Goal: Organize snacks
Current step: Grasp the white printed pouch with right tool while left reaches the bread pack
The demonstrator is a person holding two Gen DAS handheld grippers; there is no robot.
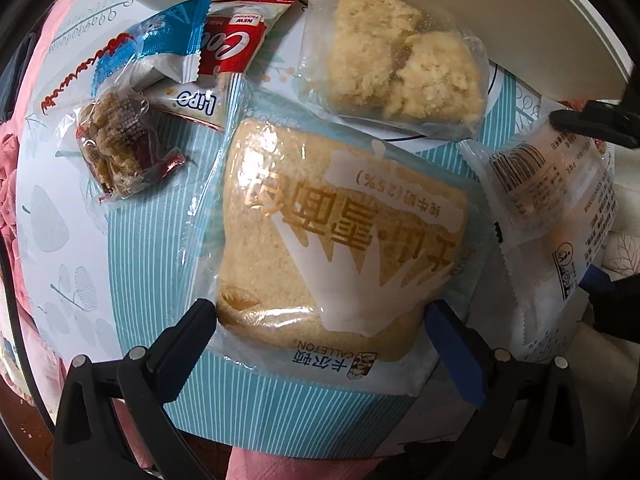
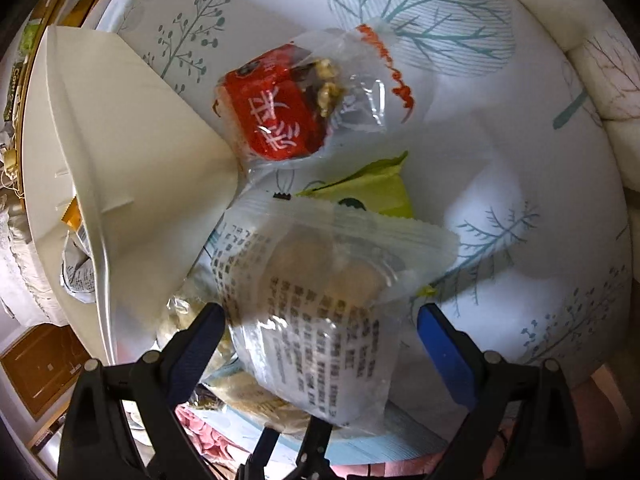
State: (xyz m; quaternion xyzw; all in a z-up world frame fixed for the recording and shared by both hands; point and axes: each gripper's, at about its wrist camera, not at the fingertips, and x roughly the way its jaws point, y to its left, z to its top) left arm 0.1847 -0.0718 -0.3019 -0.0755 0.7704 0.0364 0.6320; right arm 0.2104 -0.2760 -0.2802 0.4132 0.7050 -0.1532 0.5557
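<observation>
Both wrist cameras look steeply down, close over the snack-strewn patterned tablecloth (image 1: 68, 216), sharing the white-printed packet (image 2: 320, 300).

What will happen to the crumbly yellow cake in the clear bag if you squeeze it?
The crumbly cake already looks cracked into chunks, so it would probably break further. Its clear wrapper looks thin and slippery, likely offering little protection.

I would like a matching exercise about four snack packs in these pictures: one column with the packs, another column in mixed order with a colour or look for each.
Column 1
1. bread pack
2. crumbly pastry pack
3. walnut snack pack
4. flat pack behind it

Column 2
A. yellow-green wrapper
B. red label, clear end showing nuts
C. teal striped edges, pale slice inside
D. fully clear wrapper, pale yellow lumps

Pairs: 1-C, 2-D, 3-B, 4-A
</observation>
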